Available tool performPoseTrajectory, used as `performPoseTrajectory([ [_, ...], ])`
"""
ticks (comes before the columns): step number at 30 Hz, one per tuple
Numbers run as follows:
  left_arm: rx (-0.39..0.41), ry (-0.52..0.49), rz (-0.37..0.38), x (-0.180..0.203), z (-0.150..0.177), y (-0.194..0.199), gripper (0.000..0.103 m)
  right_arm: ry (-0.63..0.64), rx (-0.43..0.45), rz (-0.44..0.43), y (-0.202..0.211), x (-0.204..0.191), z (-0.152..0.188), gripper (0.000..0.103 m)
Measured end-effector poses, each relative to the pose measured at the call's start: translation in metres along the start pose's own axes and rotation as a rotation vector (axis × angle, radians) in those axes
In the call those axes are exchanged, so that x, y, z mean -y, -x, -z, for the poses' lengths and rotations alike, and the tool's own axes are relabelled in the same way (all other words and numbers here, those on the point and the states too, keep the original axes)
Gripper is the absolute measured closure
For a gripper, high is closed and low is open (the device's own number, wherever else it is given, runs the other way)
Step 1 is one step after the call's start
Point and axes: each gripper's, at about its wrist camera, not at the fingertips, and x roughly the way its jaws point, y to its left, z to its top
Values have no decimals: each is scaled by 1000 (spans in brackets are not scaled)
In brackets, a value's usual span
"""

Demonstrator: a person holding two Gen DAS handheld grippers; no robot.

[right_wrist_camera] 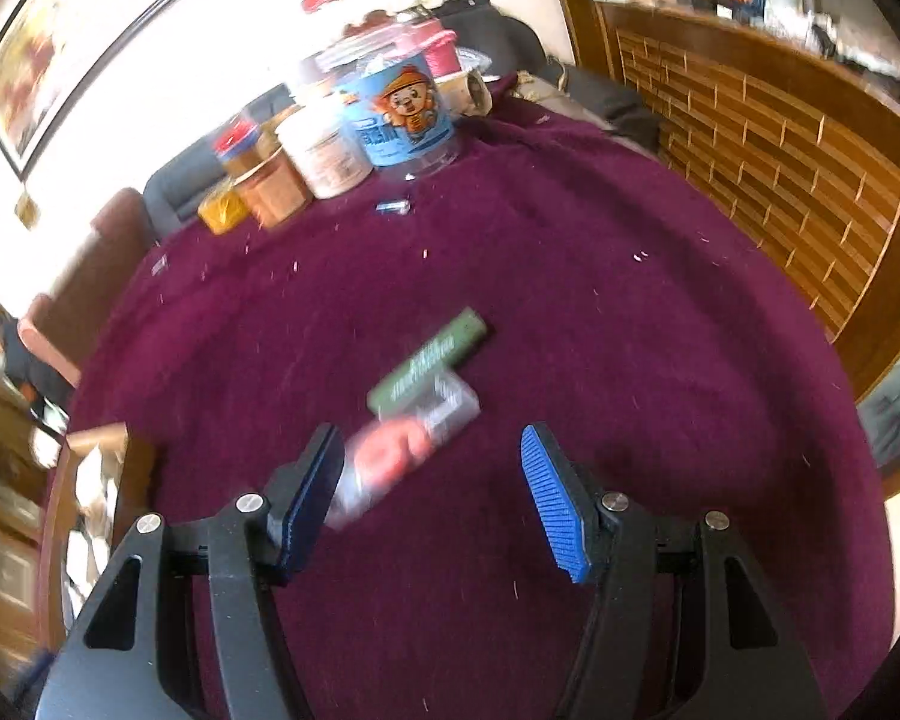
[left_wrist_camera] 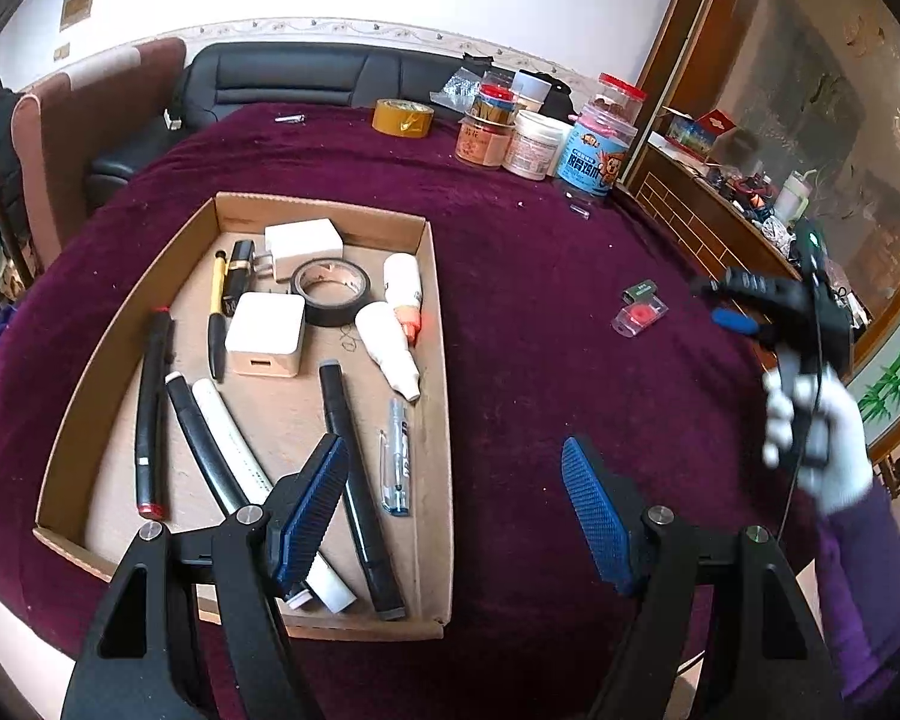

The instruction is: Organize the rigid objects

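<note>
Left side first. My left gripper [left_wrist_camera: 453,504] hangs over the near right corner of the cardboard tray [left_wrist_camera: 438,420], jaws about halfway apart, nothing between the pads. One pad sits above the tray contents, the other above bare cloth. The tray already holds markers, pens, two white chargers, a black tape roll [left_wrist_camera: 330,291] and two small white bottles.

Centre. On the purple tablecloth [left_wrist_camera: 540,360], well apart from the tray on its right, lie the two loose pieces: a small green box [right_wrist_camera: 432,363] and, touching it on the near side, a clear plastic case with a red disc inside [right_wrist_camera: 402,453]. The right wrist view is motion-blurred, so their edges are soft and I cannot read the print.

Right. My right gripper [right_wrist_camera: 432,492] is just short of the clear case, jaws roughly half open and empty; the case's near end lies close to the left pad, contact uncertain. In the left wrist view a white-gloved hand [left_wrist_camera: 810,420] carries this gripper.

Handling judgement: the clear case looks light, stiff and slick, thin-walled plastic that could skate on the pads or crack under a hard squeeze. I would take it across its narrow width near the middle, pads flat on the long edges. The green box looks light and rigid; same grip across the short side.
</note>
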Motion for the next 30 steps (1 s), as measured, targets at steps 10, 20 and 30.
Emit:
performPoseTrajectory([
  [10,7,36,-22,-19,1,9,35,142,-127,211,-92,-46,-29,82],
  [20,-14,70,-7,-28,0,-1,35,319,-277,-36,-65,-106,50,86],
  [30,-32,14,48,-2,0,-3,35,219,-342,-290,5,-72,112,84],
])
